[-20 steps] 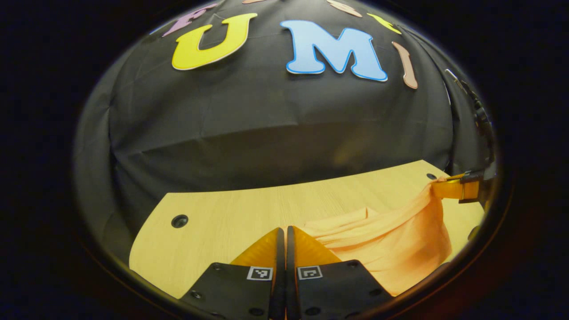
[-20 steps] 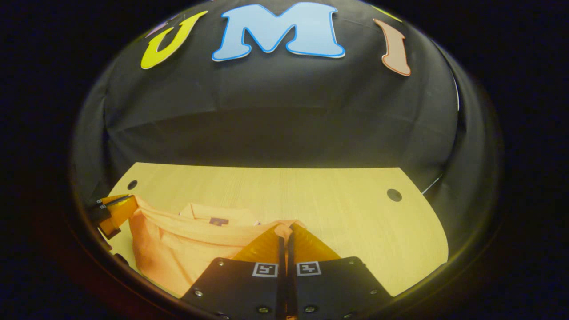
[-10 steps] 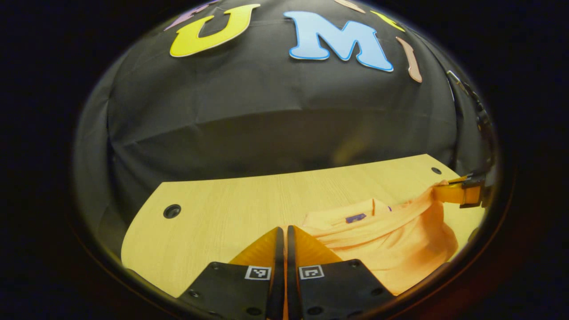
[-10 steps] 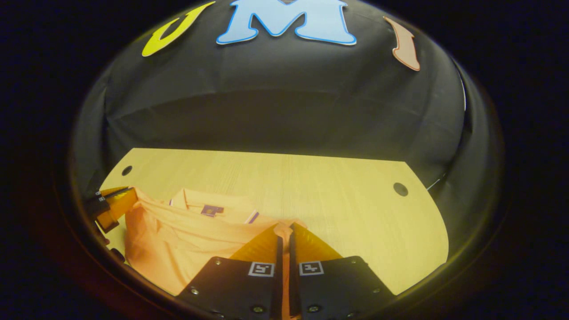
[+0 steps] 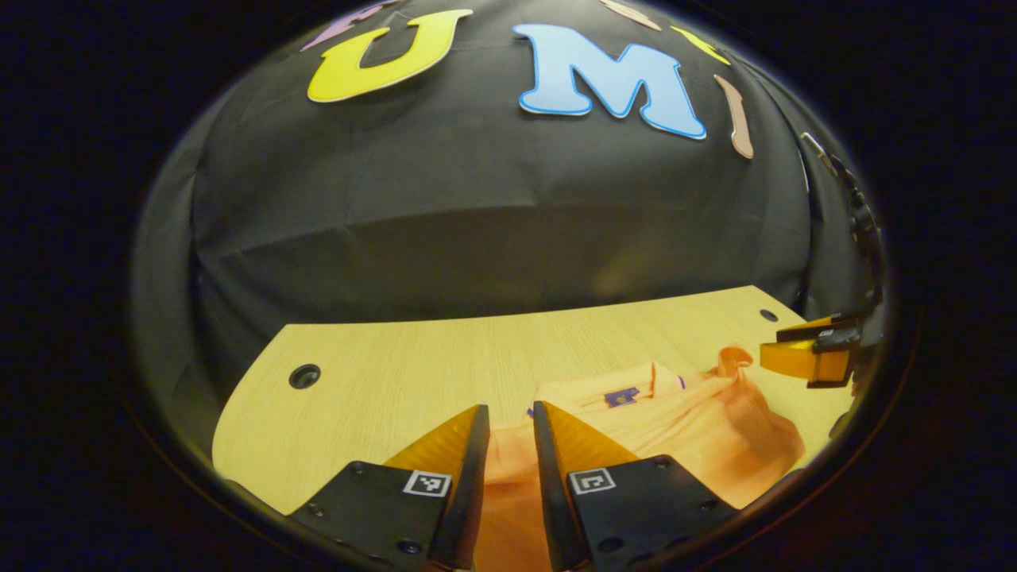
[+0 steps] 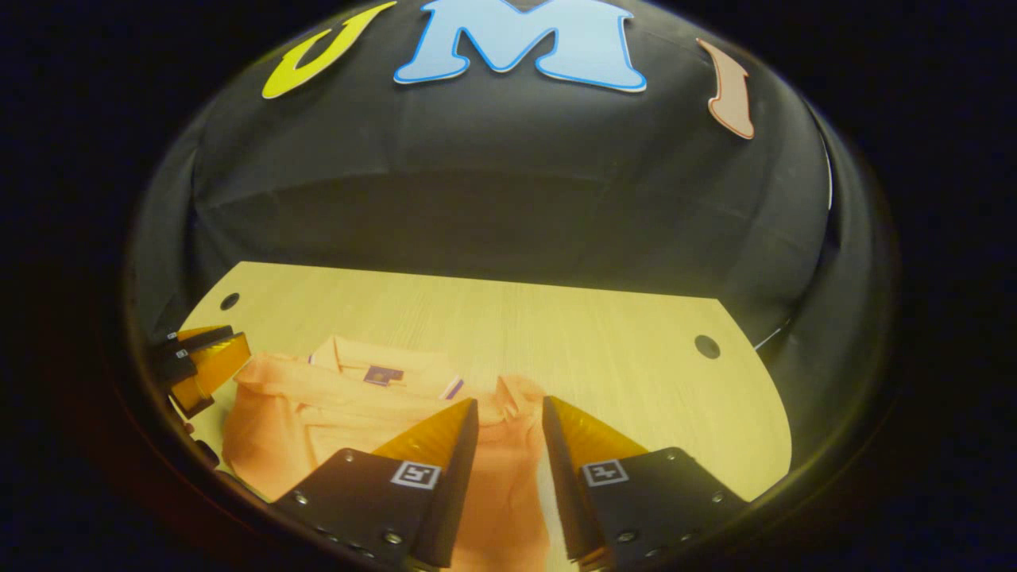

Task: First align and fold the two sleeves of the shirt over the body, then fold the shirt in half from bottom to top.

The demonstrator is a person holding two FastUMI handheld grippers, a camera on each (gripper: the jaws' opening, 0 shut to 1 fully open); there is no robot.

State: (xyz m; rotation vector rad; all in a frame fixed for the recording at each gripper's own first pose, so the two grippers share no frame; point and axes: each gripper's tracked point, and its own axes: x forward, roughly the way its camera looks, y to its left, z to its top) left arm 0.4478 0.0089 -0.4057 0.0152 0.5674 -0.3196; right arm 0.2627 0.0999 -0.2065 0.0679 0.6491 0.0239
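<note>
An orange shirt (image 6: 334, 413) lies on the light wooden table (image 6: 572, 349), folded over so that its bottom half rests on the upper half with the collar and a small dark neck label peeking out along the far edge. The cloth is soft and rumpled rather than flat, with loose ridges across the top layer and one corner puckered up into a small peak near the far side. In the left gripper view the left gripper (image 5: 508, 417) hangs just above the near edge of the shirt (image 5: 683, 429), its two fingers spread with a gap of orange fabric showing between them and nothing pinched. In the right gripper view the right gripper (image 6: 508, 413) likewise stands with its fingers parted over the shirt's edge, free of the cloth. Each view also catches the other gripper at its side, just beside the shirt's corner and not holding it.
</note>
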